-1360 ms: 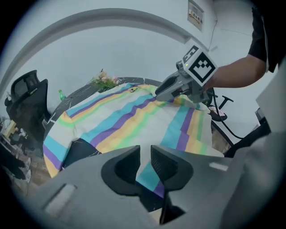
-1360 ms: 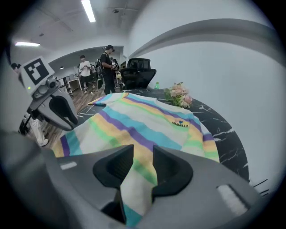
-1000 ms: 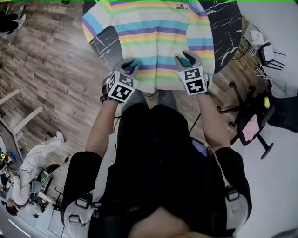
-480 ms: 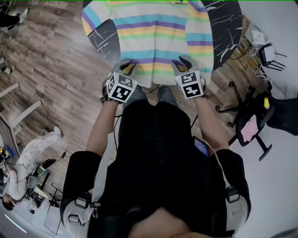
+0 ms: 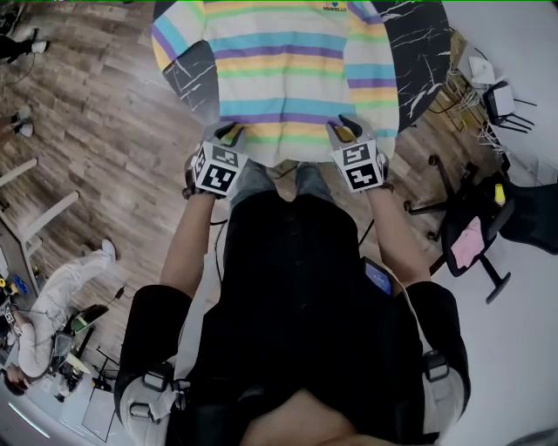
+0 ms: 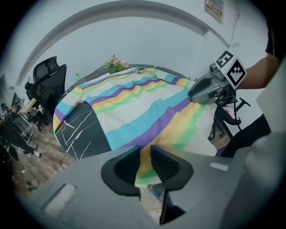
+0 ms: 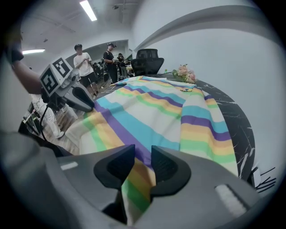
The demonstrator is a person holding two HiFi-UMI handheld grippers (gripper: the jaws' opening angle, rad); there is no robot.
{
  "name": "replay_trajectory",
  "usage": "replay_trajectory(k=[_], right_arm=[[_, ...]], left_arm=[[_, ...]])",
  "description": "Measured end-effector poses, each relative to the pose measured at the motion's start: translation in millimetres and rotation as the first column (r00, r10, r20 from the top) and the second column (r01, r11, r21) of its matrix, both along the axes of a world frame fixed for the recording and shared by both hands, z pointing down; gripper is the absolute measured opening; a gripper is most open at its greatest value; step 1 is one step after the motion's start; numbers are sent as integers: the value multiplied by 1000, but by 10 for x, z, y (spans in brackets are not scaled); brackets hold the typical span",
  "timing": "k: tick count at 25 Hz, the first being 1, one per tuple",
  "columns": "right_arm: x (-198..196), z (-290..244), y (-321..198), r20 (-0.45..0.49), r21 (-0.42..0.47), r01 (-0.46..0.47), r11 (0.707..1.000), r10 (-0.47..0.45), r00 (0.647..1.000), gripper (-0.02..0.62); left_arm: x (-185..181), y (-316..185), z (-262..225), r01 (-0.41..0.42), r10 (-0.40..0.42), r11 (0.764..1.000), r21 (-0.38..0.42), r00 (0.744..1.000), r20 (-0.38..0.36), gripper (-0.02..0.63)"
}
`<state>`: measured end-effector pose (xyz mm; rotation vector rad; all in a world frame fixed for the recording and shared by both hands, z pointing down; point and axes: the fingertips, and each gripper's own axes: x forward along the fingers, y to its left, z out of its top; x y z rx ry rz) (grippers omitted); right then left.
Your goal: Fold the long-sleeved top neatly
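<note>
Nothing can be read.
- Striped top (image 5: 288,78): small dark chest logo (image 5: 334,7) with one line of print, top centre of the head view, too small to read.
- Wall sign (image 6: 215,6), upper right of the left gripper view: reddish print, illegible.
- Marker cubes (image 5: 360,165): black-and-white square codes, no letters.

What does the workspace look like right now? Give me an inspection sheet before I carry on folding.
Surface: round black marbled table, mostly covered by the top.
Job's things: striped long-sleeved top spread out; its hem hangs over the near edge.
Clutter: flowers at the table's far edge.
Grippers: left gripper shut on the hem; right gripper has just been closing, hem gripped between its jaws.
Cables: tangle of wires beside the table, at right.
Surroundings: wood floor, office chair, people standing beyond the table.
</note>
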<state>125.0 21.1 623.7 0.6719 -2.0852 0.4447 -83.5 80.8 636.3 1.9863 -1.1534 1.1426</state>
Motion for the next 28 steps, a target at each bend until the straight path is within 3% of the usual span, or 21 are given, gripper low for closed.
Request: replay_trajectory(k=[9,14,22,28], right_arm=[[109,-8,22,1,-10,15,1000,-15,1000,124],[188,-271,-21,73,13,-23,1000,22,997,126],[1087,-423,-148,55,104,-164,981,159,986,126],[1690,-361,-135,100,17,-316,949,312,945,154]], left_arm=[[-99,-7,2,13,-13,1000,-3,999,39,82],[91,-147,-185,22,-23,999,40,1000,1,81],[785,-367,-354,-72,74,993,89,997,-20,81],[1261,-405,-309,-138,140,988,76,990,-25,81]])
